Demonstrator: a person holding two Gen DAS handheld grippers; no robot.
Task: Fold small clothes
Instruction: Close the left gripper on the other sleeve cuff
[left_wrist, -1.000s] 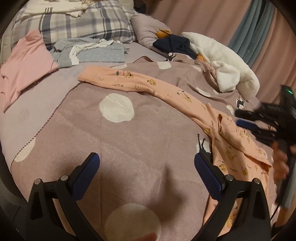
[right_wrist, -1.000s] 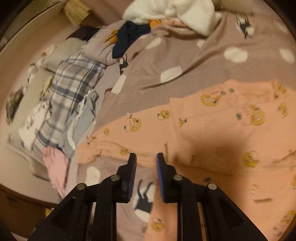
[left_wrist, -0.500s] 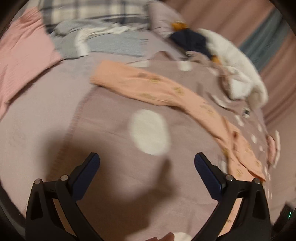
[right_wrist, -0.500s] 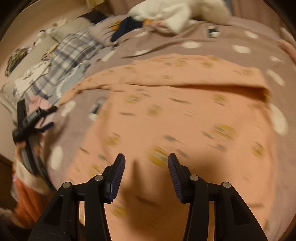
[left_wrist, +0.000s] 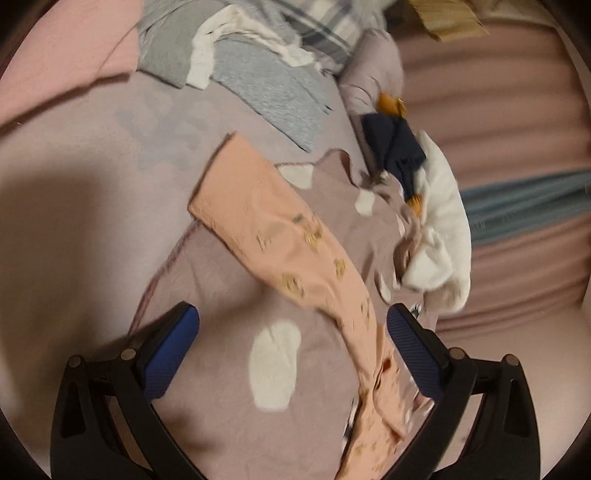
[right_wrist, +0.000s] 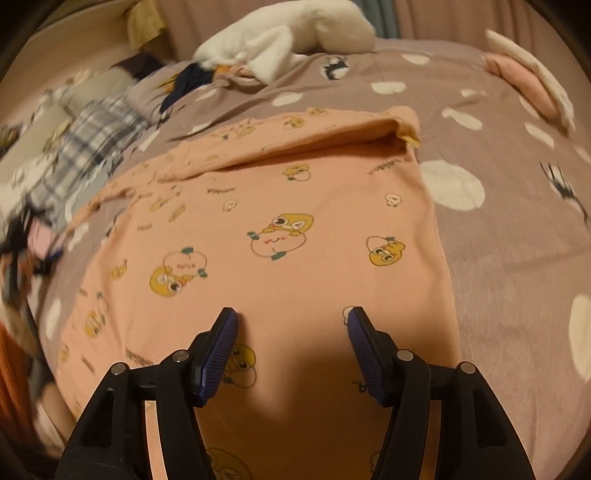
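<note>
A small peach garment with yellow cartoon prints (right_wrist: 295, 236) lies spread on the mauve dotted blanket (right_wrist: 498, 229). Its far sleeve is folded over the body, and its long sleeve (left_wrist: 273, 229) stretches across the blanket in the left wrist view. My right gripper (right_wrist: 291, 325) is open and empty just above the garment's near part. My left gripper (left_wrist: 291, 325) is wide open and empty above the blanket, with the sleeve running past its right finger (left_wrist: 413, 354).
Grey clothes (left_wrist: 258, 77) and a pink cloth (left_wrist: 66, 62) lie at the far side. A navy item (left_wrist: 395, 147) and a white fluffy cloth (left_wrist: 439, 229) sit near the curtain (left_wrist: 517, 147). A plaid pillow (right_wrist: 99, 140) is at the left.
My right gripper has opened from nearly shut and pulled back over the garment's body. My left gripper has swung towards the far end of the sleeve and stayed wide open.
</note>
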